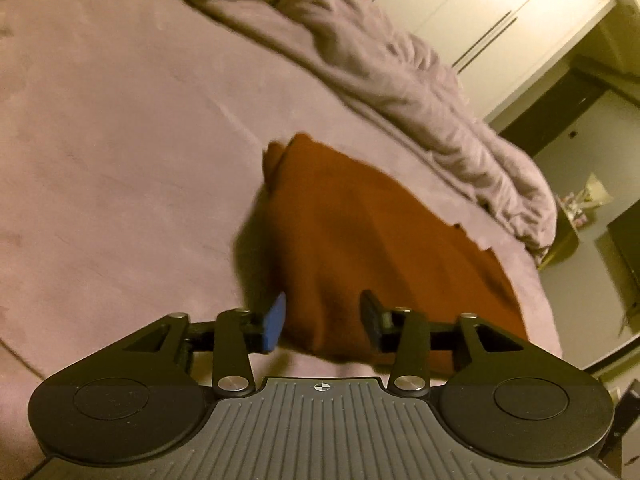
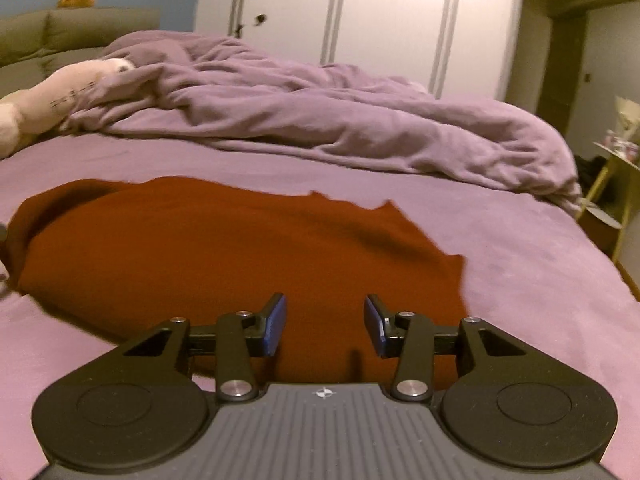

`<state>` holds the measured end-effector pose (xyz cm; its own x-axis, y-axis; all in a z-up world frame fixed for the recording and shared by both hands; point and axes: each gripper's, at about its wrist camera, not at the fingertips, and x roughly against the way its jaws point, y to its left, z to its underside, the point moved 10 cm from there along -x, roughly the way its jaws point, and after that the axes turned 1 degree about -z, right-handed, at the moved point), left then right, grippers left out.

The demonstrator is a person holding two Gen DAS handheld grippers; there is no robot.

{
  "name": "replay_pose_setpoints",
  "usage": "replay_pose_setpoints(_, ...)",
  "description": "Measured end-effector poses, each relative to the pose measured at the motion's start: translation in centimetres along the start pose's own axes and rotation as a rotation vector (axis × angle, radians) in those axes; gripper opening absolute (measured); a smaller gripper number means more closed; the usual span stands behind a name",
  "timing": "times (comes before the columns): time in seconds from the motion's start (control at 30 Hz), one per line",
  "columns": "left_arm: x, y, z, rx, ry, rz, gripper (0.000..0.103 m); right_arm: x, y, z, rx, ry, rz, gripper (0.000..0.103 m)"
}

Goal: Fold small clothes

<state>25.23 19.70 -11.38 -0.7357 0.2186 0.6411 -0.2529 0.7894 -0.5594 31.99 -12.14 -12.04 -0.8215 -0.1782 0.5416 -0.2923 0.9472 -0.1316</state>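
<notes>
No readable text anywhere — no labels, brands, numbers.

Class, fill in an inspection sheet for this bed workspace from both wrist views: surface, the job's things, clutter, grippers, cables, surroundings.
Surface: purple bed sheet, smooth near the work.
Job's things: rust-red garment lying on the sheet, folded over, with a jagged far edge.
Clutter: bunched purple duvet behind it; pale soft toy at the far left.
Grippers: left gripper and right gripper both open over the garment's near edge, pads not pressing cloth.
Cables: nothing seen.
Surroundings: white wardrobe, green headboard, yellow side table.
</notes>
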Motion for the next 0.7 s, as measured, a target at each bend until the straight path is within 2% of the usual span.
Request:
replay_pose_setpoints(0.07,0.4,0.3,-0.1,-0.003,0.0,0.003,0.06,-0.2,0.9,0.2,0.006,0.009,-0.018,0.042)
replay_pose_setpoints(0.13,-0.3,0.9,0.1,0.011,0.036,-0.004,0.061,-0.5,1.6,0.5,-0.001,0.021,-0.035,0.042)
replay_pose_setpoints(0.23,-2.5,1.1,0.9,0.065,0.108,0.025,0.061,-0.8,2.4,0.9,-0.01,0.031,-0.045,0.042)
replay_pose_setpoints(0.33,-4.5,1.5,0.9,0.088,0.114,-0.001,0.063,-0.7,2.9,0.9,-0.011,0.03,-0.05,0.042)
replay_pose_setpoints(0.5,-6.6,2.5,0.1,0.204,0.109,0.041,0.041,-0.3,3.4,0.6,0.02,0.019,-0.062,0.038)
replay_pose_setpoints(0.7,-8.0,3.1,-1.0,0.272,0.109,0.085,0.038,-0.6,4.9,0.8,0.011,0.026,-0.1,0.036)
